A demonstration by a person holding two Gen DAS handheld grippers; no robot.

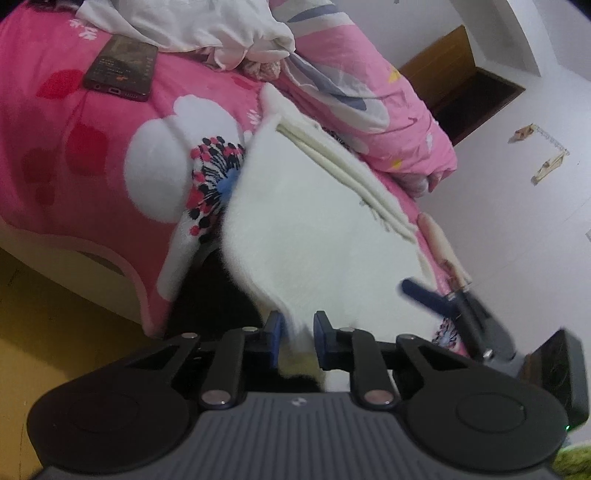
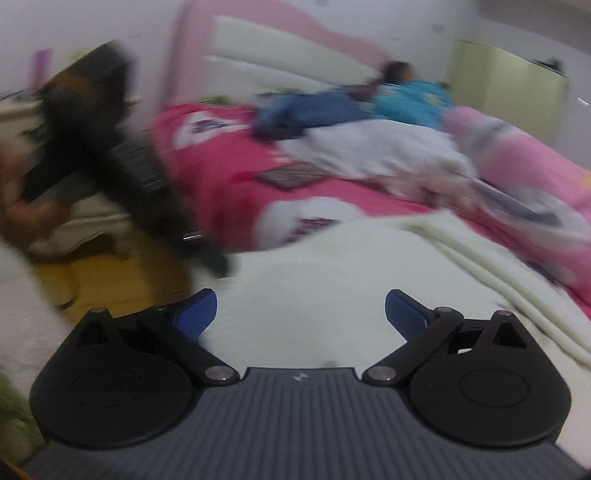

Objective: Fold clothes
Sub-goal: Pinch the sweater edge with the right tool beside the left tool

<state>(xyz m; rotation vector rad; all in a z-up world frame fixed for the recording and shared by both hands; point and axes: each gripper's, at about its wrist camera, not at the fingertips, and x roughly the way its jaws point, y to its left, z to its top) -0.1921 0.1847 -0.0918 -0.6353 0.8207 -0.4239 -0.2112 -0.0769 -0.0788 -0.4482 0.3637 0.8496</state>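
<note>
On the pink flowered bed, a white fleecy garment lies folded into layers near the bed's edge, its cream-coloured stacked edges showing along the far side. The left tool has its blue-padded fingers drawn close together on the near corner of the garment, with white fabric pinched between them. That corner hangs past the edge of the bed, over a dark gap above the yellow floor.

In the left wrist view, the right tool reaches in from the right, blurred, its blue finger lying over the garment's right side. In the right wrist view the right tool has its fingers spread wide apart, holding nothing, with the white garment just below and ahead of them. This view is smeared by motion, so whether the pads touch the cloth cannot be told.

A dark phone lies flat on the bed, well apart from the garment. Behind it sits a heap of white cloth, and a rolled pink quilt runs along the far side of the bed, just beside the folded garment. In the right wrist view, blue clothes lie further up the bed near the pink and white headboard.
</note>
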